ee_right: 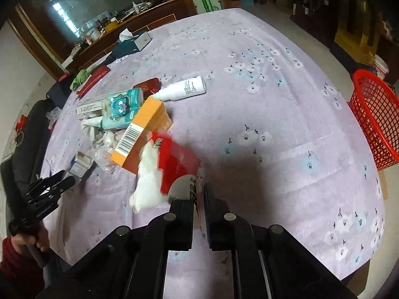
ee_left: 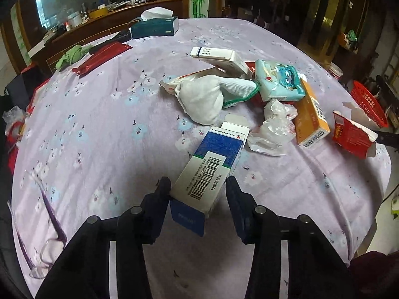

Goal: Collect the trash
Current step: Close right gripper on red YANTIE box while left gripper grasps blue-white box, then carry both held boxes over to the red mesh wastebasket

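Trash mid-table — red basket beyond edge.

The left gripper has black arms with round grey screw heads and dark blue pads on its fingers. The right gripper is black with ribbed fingers and similar grey screws. The person's hand comes out of a dark red knitted sleeve.

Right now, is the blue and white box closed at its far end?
Open. On the blue and white box, the far end flap stands up, showing the white inside.
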The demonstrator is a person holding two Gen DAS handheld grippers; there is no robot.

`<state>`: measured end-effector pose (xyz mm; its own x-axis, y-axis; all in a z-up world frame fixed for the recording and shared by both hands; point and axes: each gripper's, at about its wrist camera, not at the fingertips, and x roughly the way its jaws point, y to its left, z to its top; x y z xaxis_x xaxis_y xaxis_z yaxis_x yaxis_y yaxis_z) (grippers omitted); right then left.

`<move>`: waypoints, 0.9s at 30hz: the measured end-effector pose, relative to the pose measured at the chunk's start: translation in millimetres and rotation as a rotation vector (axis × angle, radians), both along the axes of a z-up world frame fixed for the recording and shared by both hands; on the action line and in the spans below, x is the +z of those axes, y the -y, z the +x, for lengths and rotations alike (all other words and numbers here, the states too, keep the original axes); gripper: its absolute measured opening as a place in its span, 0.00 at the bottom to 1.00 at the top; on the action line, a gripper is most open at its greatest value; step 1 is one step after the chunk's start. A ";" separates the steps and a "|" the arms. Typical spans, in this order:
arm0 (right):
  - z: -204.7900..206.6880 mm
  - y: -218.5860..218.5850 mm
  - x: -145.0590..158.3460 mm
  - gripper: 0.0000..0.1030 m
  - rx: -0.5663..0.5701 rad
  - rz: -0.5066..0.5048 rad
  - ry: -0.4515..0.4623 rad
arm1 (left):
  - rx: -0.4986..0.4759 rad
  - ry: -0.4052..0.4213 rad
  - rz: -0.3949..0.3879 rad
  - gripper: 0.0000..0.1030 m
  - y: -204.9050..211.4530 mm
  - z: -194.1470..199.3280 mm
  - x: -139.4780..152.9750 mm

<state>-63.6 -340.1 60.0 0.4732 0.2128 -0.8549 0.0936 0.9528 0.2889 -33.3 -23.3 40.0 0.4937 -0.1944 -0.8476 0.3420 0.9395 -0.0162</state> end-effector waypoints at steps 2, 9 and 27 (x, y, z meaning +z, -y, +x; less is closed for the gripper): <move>2.1 -1.6 -2.2 0.03 0.010 -0.002 -0.011 | 0.009 0.010 -0.005 0.43 0.6 -7.9 3.6; -3.4 5.2 23.2 0.01 0.019 0.007 0.023 | 0.036 0.052 -0.054 0.43 -2.2 -27.2 30.5; -30.4 2.2 101.8 0.01 -0.008 0.062 0.111 | -0.106 0.170 -0.153 0.43 46.1 -50.8 117.7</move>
<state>-94.0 -342.3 161.8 0.5662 0.2593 -0.7824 0.0656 0.9321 0.3563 -84.1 -69.4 157.7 0.5971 -0.3719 -0.7108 0.4482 0.8895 -0.0889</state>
